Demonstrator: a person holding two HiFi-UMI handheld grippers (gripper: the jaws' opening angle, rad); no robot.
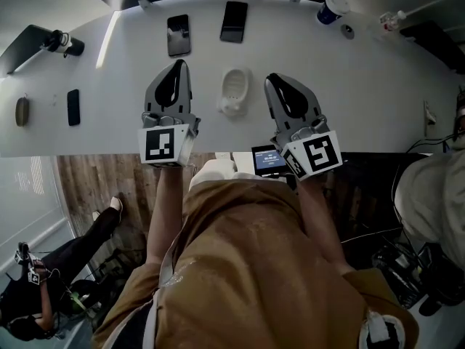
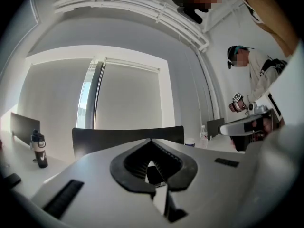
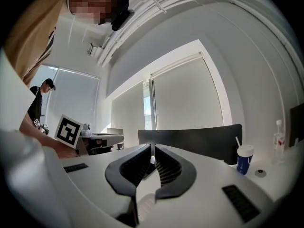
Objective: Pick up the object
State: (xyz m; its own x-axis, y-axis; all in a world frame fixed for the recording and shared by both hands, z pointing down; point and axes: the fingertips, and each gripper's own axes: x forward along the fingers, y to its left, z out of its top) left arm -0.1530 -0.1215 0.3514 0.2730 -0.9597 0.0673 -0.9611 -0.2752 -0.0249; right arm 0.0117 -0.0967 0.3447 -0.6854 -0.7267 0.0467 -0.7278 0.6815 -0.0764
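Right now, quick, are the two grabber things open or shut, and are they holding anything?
Left gripper: shut, jaws together, holding nothing.
Right gripper: shut, jaws together, holding nothing.

We see a white table (image 1: 378, 100) with a black phone (image 1: 178, 35), a second black phone (image 1: 234, 21), a white soap dish (image 1: 234, 91) and a blue cup (image 1: 330, 7) with a white lid. The left gripper (image 1: 179, 64) and right gripper (image 1: 271, 79) are grey with black ribbed pads (image 3: 164, 167). Their cubes bear black-and-white square patterns. We also see a tan shirt (image 1: 247, 267) and brown wood-plank flooring (image 1: 87, 187).
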